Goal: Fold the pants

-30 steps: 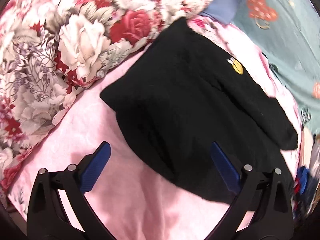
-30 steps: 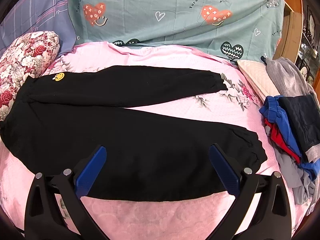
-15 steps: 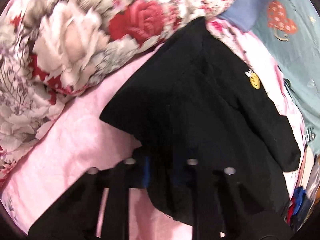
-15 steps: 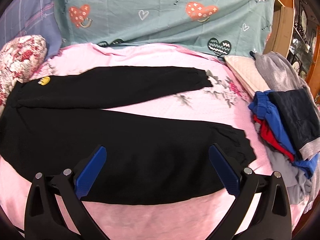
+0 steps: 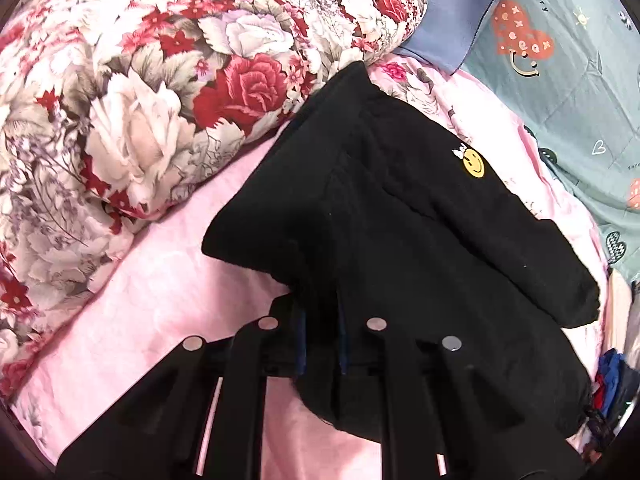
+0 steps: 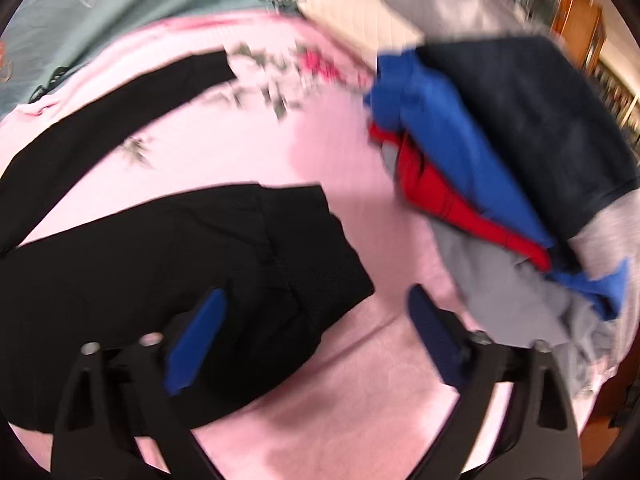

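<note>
Black pants with a small yellow smiley patch lie spread on the pink bedsheet. My left gripper is shut on the near edge of the waist end, the black cloth pinched between its blue pads. In the blurred right wrist view the cuff of the near leg lies between the fingers of my right gripper. Its jaws are closing, and the pads stand apart from the cloth. The far leg stretches across the sheet behind.
A rolled floral quilt lies left of the waist. A teal sheet with hearts covers the back. A heap of blue, red, grey and dark clothes sits right of the cuff, close to my right gripper.
My left gripper closed on the waist edge. My right gripper swung right and down along the near leg to its cuff, and its jaws narrowed.
</note>
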{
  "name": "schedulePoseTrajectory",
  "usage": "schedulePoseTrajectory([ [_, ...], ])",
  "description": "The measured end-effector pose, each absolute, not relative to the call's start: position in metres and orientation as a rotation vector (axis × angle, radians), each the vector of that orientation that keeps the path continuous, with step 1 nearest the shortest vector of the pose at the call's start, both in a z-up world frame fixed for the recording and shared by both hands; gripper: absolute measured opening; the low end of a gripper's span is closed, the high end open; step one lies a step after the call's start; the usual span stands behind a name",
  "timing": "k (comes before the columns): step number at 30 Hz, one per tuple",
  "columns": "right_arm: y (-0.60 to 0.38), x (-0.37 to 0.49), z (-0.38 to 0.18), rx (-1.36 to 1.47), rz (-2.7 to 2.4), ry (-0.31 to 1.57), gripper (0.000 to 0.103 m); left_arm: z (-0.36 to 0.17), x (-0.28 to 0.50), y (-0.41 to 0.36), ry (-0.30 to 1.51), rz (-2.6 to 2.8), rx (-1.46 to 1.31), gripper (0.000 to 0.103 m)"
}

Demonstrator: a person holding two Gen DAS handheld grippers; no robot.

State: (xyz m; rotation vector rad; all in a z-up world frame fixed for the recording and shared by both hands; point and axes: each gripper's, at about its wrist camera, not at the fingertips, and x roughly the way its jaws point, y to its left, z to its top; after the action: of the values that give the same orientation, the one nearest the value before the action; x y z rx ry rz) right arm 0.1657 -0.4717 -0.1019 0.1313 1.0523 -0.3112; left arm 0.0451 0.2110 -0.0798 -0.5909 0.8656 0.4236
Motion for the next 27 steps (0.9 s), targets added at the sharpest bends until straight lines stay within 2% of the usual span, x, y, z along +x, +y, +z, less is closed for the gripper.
schedulePoseTrajectory([
  [3,-0.478,0.175,-0.109,0.192,-0.289,1.050,0.074,-0.086,0.050,0.210,0.873,0.387,-0.632,0.013],
  [4,-0.479,0.176,-0.109,0.206,-0.289,1.039,0.069,-0.089,0.053,0.210,0.879,0.369,-0.651,0.014],
  [5,-0.476,0.176,-0.106,0.200,-0.287,1.024,0.059,-0.094,0.054,0.210,0.883,0.344,-0.679,0.014],
  [6,-0.473,0.177,-0.103,0.191,-0.271,1.013,0.039,-0.098,0.056,0.210,0.891,0.327,-0.704,0.014],
  [7,-0.472,0.178,-0.103,0.194,-0.253,1.010,0.031,-0.102,0.058,0.210,0.898,0.318,-0.725,0.014],
  [10,-0.472,0.179,-0.101,0.237,-0.225,0.993,0.019,-0.101,0.060,0.204,0.893,0.354,-0.677,0.011],
  [20,-0.471,0.143,-0.039,0.201,-0.235,0.780,0.017,-0.033,0.014,0.204,0.747,0.474,-0.544,0.010],
  [27,-0.483,0.111,-0.010,0.155,-0.247,0.760,0.017,-0.015,-0.023,0.198,0.743,0.503,-0.494,0.010],
])
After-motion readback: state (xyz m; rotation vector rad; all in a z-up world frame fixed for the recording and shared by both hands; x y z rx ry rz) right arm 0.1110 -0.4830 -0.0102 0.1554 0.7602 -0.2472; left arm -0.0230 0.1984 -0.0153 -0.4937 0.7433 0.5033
